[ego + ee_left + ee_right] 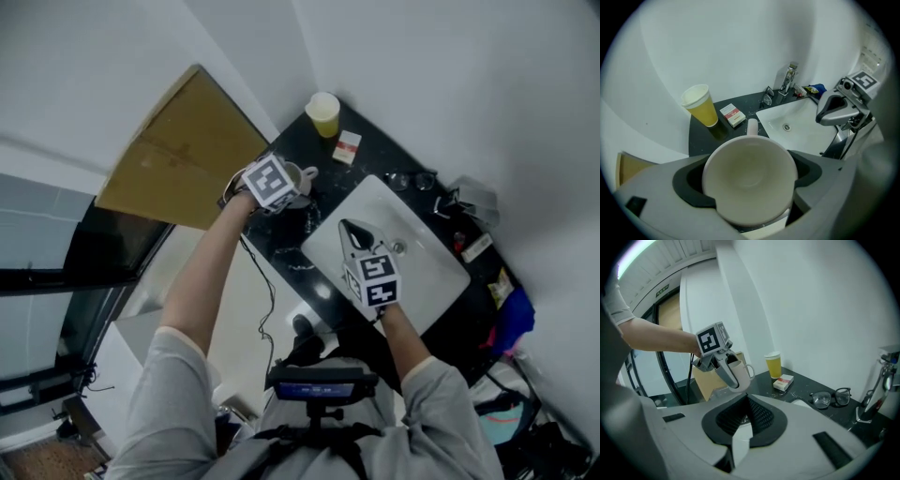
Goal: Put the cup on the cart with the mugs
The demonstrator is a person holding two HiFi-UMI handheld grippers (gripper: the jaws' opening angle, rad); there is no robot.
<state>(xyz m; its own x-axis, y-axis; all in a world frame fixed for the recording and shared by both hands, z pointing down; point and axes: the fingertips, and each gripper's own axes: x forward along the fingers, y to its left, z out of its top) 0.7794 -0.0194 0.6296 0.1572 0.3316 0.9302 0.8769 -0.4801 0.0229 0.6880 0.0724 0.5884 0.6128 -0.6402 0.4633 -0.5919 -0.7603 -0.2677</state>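
A white mug point(294, 175) with its handle pointing away hangs above the black counter point(292, 141), clear of its surface. My left gripper point(296, 187) is shut on it, one jaw on each side of the wall. In the left gripper view the mug point(750, 176) shows its empty inside, between the jaws of that gripper point(750, 185). The right gripper view shows the same mug point(740, 371) held in the air. My right gripper point(354, 232) hovers over the white sink point(427, 272), its jaws point(749, 411) together and empty. No cart or other mugs are in view.
A yellow paper cup point(323, 114) and a small red-and-white box point(347, 147) stand at the counter's far end. Glasses point(832, 398) lie by the faucet point(789, 77). A cardboard sheet point(178, 150) leans at the left. Walls close in behind the counter.
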